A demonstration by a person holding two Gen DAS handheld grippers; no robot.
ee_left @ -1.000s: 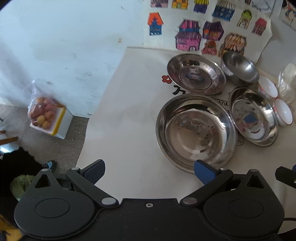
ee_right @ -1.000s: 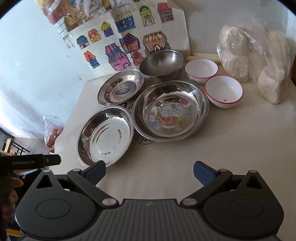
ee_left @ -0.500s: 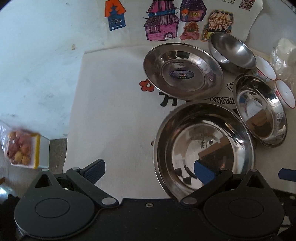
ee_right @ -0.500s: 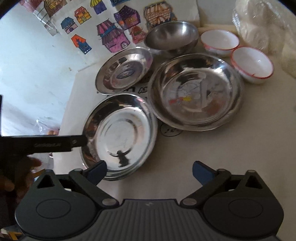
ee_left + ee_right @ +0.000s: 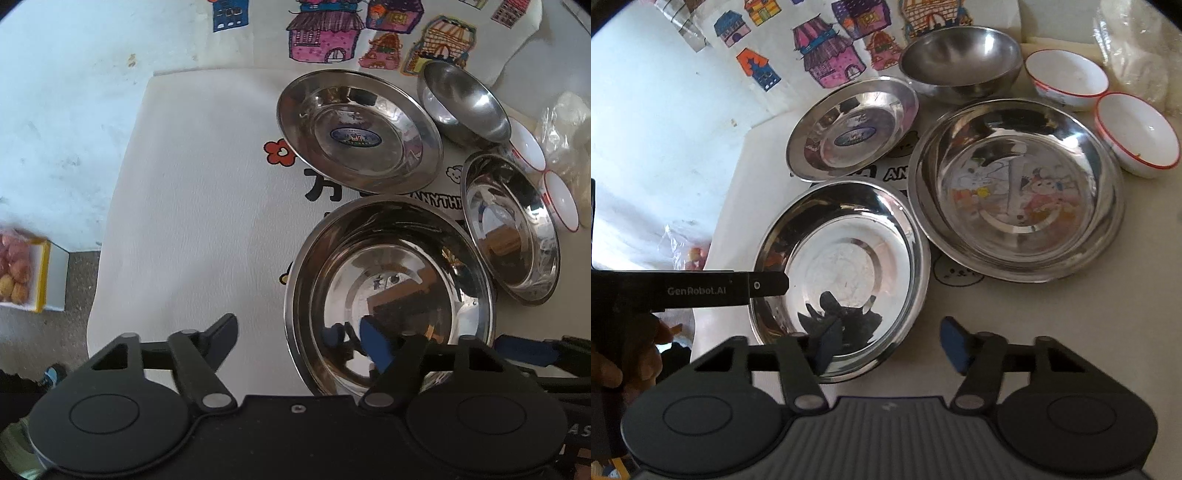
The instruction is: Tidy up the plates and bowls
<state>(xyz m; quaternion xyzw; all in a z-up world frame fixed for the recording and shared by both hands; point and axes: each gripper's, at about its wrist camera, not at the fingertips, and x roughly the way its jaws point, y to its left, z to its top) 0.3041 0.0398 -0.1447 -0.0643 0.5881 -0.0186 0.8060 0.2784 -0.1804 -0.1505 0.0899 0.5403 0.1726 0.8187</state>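
Observation:
A shiny steel dish [image 5: 388,258] [image 5: 849,236] lies nearest on the white cloth. My left gripper [image 5: 299,338] straddles its left rim, one fingertip [image 5: 373,343] inside the dish and the other outside on the cloth. Its jaws are closing, and the pads stand clear of the rim. My right gripper [image 5: 889,346] straddles the dish's near right rim in the same way, also closing without touching it. In the right wrist view the left gripper [image 5: 701,291] shows at the left, with a person's hand [image 5: 628,354] on it.
Behind the dish are a flat steel plate with a blue sticker [image 5: 853,125], a deep steel bowl [image 5: 960,62], a wide steel dish [image 5: 1015,184] and two red-rimmed white bowls [image 5: 1067,77] [image 5: 1137,133]. A plastic bag [image 5: 1137,55] sits at the far right. A fruit box [image 5: 22,269] stands on the floor.
Both grippers came down and in toward the near steel dish. Their jaws have narrowed and now each has the dish's rim between its fingers.

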